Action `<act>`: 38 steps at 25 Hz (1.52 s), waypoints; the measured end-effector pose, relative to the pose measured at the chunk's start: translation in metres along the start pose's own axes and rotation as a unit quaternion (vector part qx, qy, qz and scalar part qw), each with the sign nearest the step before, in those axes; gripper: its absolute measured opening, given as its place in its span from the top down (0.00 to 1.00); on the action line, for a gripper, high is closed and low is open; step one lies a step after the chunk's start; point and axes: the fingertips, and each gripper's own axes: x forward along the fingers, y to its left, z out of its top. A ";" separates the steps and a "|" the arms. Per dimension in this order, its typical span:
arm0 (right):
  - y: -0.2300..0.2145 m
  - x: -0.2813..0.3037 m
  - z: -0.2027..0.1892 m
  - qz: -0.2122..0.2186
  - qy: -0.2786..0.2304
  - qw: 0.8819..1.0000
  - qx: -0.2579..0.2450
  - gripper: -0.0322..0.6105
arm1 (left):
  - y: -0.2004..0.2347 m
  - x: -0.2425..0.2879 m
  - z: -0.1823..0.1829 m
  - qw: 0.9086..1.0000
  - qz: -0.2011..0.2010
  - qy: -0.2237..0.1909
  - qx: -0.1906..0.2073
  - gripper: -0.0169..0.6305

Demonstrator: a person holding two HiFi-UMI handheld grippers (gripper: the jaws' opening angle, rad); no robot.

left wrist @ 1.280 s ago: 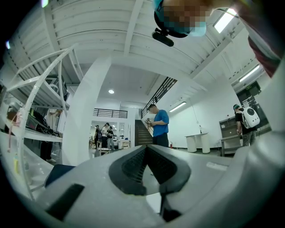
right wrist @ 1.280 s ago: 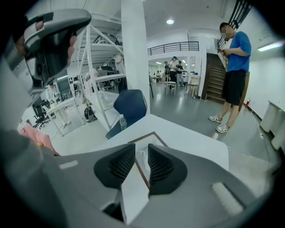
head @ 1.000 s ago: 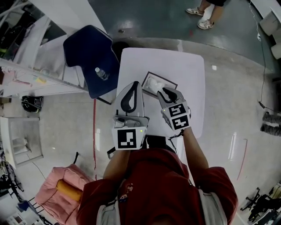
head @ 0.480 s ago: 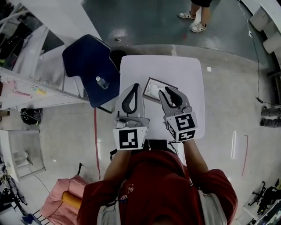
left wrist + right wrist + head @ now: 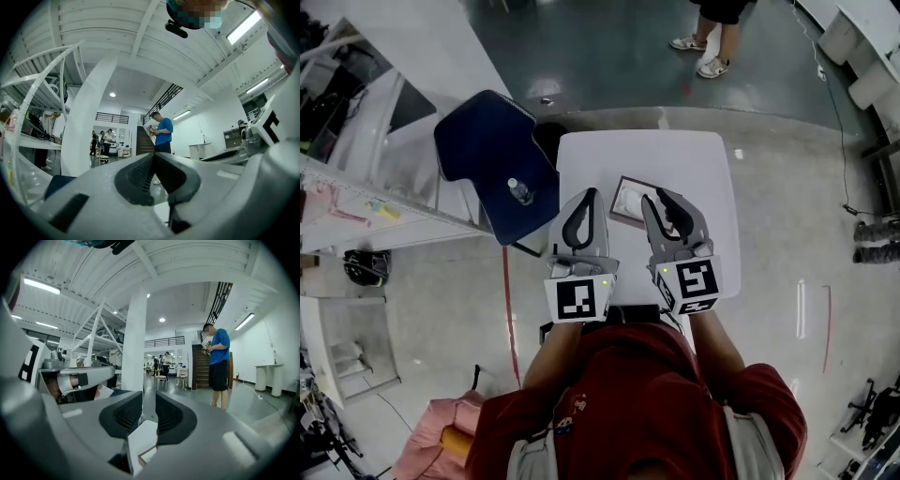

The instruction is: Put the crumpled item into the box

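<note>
A shallow dark-rimmed box (image 5: 616, 217) sits on the white table (image 5: 694, 169), with a white crumpled item (image 5: 630, 197) lying inside it. My left gripper (image 5: 590, 192) hovers just left of the box, its jaws meeting at the tips and holding nothing; the left gripper view shows the same closed tips (image 5: 153, 157). My right gripper (image 5: 657, 194) hovers at the box's right edge, with a narrow gap between its pads and nothing in it. Through that gap (image 5: 149, 401) I see the table and a corner of the box (image 5: 144, 454). Both grippers point forward, tilted up off the table.
A dark blue chair (image 5: 483, 141) with a small bottle (image 5: 521, 190) on its seat stands against the table's left side. White shelving runs along the far left. A person (image 5: 712, 37) stands on the floor beyond the table. A white column (image 5: 133, 352) rises ahead.
My right gripper has drawn back from over the box toward my body and now sits level with the left one. The crumpled item stays in the box.
</note>
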 end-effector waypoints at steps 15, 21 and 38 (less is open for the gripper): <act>-0.027 -0.028 0.033 -0.070 -0.102 0.992 0.003 0.83 | -0.011 0.002 0.010 1.000 -0.002 -0.014 0.013 0.97; -0.026 -0.018 0.036 -0.055 -0.098 0.994 -0.003 0.85 | -0.008 0.005 0.014 1.000 0.005 -0.018 0.019 0.97; -0.028 -0.009 0.036 -0.021 -0.087 0.996 -0.019 0.95 | -0.014 0.018 0.015 0.999 0.012 -0.017 0.025 0.97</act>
